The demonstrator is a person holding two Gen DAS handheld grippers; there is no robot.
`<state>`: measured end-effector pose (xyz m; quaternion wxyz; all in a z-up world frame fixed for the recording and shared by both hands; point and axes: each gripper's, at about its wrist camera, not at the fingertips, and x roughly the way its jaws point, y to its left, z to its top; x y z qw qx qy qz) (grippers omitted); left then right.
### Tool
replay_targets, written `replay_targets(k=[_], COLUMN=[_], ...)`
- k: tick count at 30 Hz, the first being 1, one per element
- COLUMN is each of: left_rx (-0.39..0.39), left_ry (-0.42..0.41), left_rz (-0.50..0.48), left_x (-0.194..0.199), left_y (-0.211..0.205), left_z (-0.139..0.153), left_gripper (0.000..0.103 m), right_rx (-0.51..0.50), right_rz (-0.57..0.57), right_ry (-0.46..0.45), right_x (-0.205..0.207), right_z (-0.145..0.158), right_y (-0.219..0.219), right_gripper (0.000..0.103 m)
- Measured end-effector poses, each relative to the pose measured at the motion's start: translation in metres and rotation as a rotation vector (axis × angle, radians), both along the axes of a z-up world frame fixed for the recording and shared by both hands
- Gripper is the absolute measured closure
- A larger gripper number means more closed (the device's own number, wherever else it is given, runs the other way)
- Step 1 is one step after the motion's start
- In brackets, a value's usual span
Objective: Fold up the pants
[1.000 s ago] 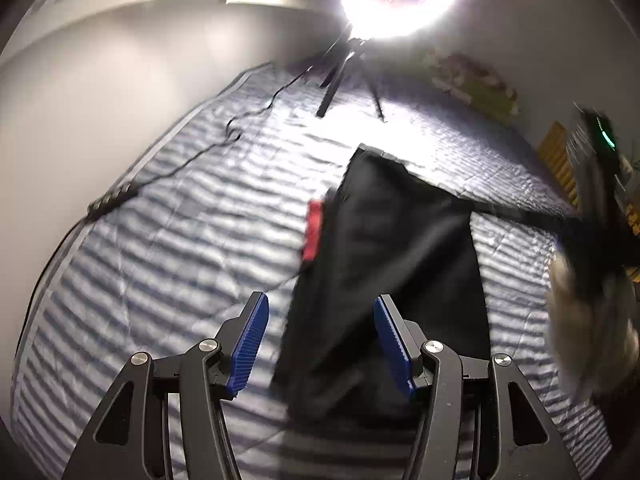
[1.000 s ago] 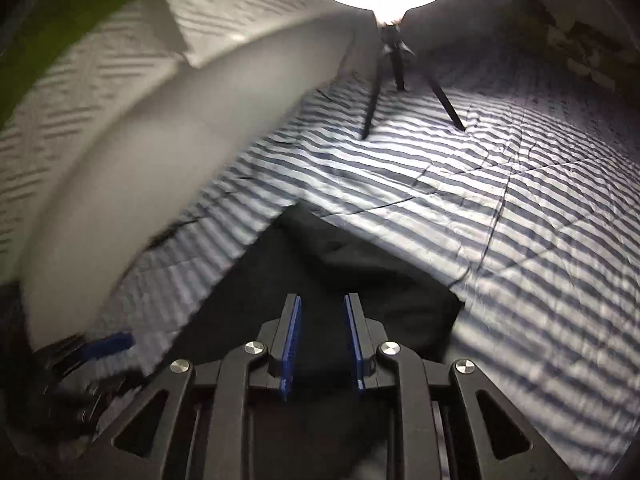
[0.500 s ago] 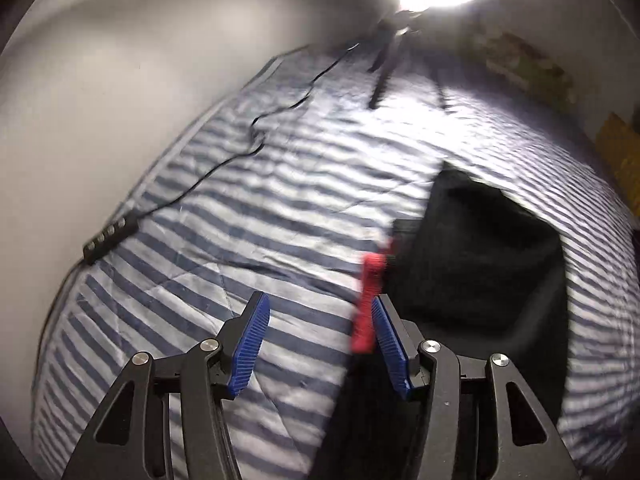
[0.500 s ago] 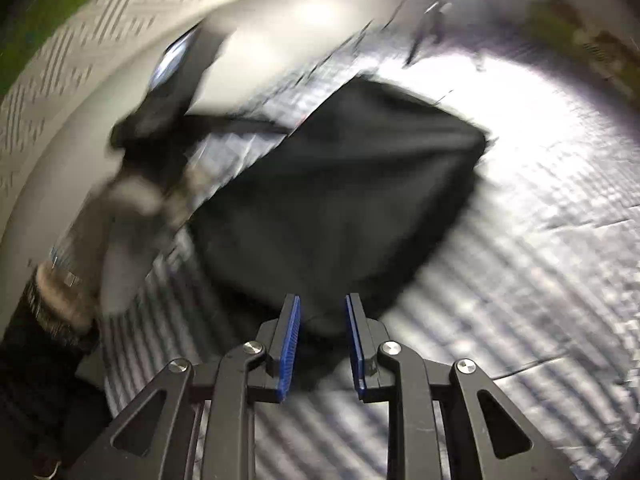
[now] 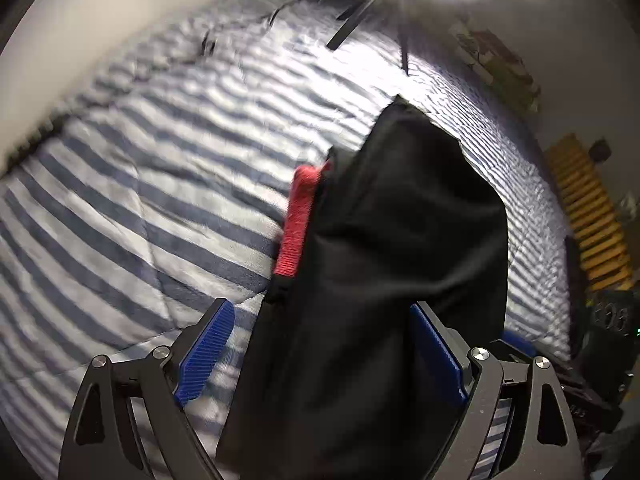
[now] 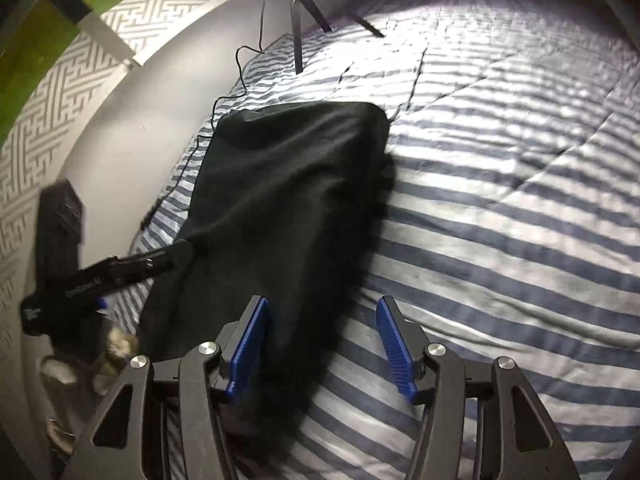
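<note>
On the striped quilt [image 6: 500, 200], folded black pants [image 6: 288, 200] with red trim [image 5: 298, 220], between opening hand-held grippers, unpinched.

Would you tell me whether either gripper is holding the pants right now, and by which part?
Neither has a grip. Both the left gripper and right gripper are opening; the pants lie between their jaws on the bed, near the garment's close edge, unpinched.
</note>
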<state>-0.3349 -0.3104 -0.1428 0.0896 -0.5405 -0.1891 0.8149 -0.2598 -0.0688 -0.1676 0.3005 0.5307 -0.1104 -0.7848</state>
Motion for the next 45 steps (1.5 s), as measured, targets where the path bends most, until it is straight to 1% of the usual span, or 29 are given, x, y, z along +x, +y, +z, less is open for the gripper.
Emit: replay_targets(k=[1,3,5,6,7,8,9,10,11,12,13,14,15,17,20,24,27,30,32,34,35,36,37,39,40,43,45], left_rx=[0.025,0.03,0.024,0.01,-0.027,-0.056,-0.073,-0.066,-0.052,-0.033,-0.009,-0.006,-0.008,-0.004,0.0,0.033,0.052,0.05,0.049,0.064,0.066,0.051,0.017,-0.019,-0.037,-0.085,-0.12], left_ry=[0.014,0.024,0.051,0.065,0.075,0.076,0.079,0.079,0.076,0.075,0.073,0.078,0.089,0.11,0.12,0.116,0.116,0.161,0.2,0.242,0.262,0.281,0.302,0.312,0.304,0.279,0.271], left_rz=[-0.001,-0.031,-0.042,-0.049,-0.062,-0.065,-0.062,-0.051,-0.04,-0.026,-0.013,-0.01,-0.014,-0.02,-0.027,-0.039,-0.042,-0.036,-0.025,-0.006,-0.003,0.003,0.007,0.004,0.008,0.013,0.006], left_x=[-0.002,-0.006,-0.008,-0.008,-0.008,-0.006,-0.006,-0.004,-0.003,-0.001,0.001,0.003,0.004,0.007,0.007,0.009,0.001,-0.005,-0.012,-0.026,-0.032,-0.04,-0.052,-0.073,-0.089,-0.121,-0.142], left_y=[-0.002,0.002,0.007,0.011,0.019,0.024,0.026,0.026,0.024,0.021,0.017,0.016,0.015,0.014,0.017,0.02,0.024,0.025,0.022,0.016,0.012,0.011,0.011,0.008,0.005,0.002,0.002], left_z=[-0.003,-0.004,-0.006,-0.006,-0.005,-0.004,-0.003,-0.003,-0.002,0.0,0.003,0.009,0.013,0.025,0.031,0.035,0.036,0.056,0.073,0.091,0.099,0.106,0.114,0.12,0.119,0.11,0.097], left_gripper=[0.01,0.01,0.011,0.014,0.026,0.029,0.03,0.034,0.04,0.044,0.051,0.058,0.061,0.071,0.079,0.082,0.084,0.085,0.086,0.087,0.088,0.088,0.088,0.088,0.088,0.088,0.087], right_rx=[-0.017,-0.05,-0.072,-0.066,-0.057,-0.045,-0.029,-0.02,-0.009,-0.005,-0.006,-0.008,-0.01,-0.023,-0.011,-0.002,0.019,0.027,0.03,0.036,0.04,0.038,0.03,0.003,0.001,0.004,0.014], right_rz=[-0.003,0.006,0.006,0.023,0.037,0.046,0.049,0.05,0.055,0.059,0.059,0.059,0.061,0.065,0.079,0.084,0.105,0.112,0.128,0.138,0.14,0.141,0.137,0.12,0.11,0.1,0.099], right_ry=[-0.015,-0.048,-0.052,-0.048,-0.043,-0.042,-0.035,-0.029,-0.021,-0.013,-0.003,0.01,0.019,0.038,0.086,0.129,0.184,0.217,0.263,0.303,0.336,0.353,0.368,0.364,0.364,0.36,0.366], right_x=[-0.004,-0.016,-0.02,-0.022,-0.021,-0.021,-0.021,-0.023,-0.022,-0.02,-0.019,-0.015,-0.013,-0.009,-0.003,0.0,0.001,-0.008,-0.014,-0.022,-0.029,-0.034,-0.042,-0.065,-0.078,-0.105,-0.124], right_z=[-0.002,-0.009,-0.014,-0.014,-0.013,-0.013,-0.013,-0.012,-0.01,-0.007,-0.003,0.002,0.006,0.015,0.029,0.044,0.06,0.076,0.092,0.106,0.115,0.12,0.125,0.128,0.127,0.116,0.105], right_y=[-0.002,-0.011,-0.019,-0.024,-0.03,-0.035,-0.039,-0.042,-0.044,-0.045,-0.046,-0.046,-0.045,-0.044,-0.047,-0.047,-0.047,-0.052,-0.057,-0.062,-0.067,-0.07,-0.073,-0.08,-0.086,-0.098,-0.106], right_gripper=[0.051,0.05,0.05,0.052,0.056,0.064,0.069,0.072,0.078,0.083,0.085,0.088,0.09,0.091,0.093,0.094,0.096,0.096,0.096,0.096,0.096,0.096,0.096,0.096,0.096,0.096,0.096])
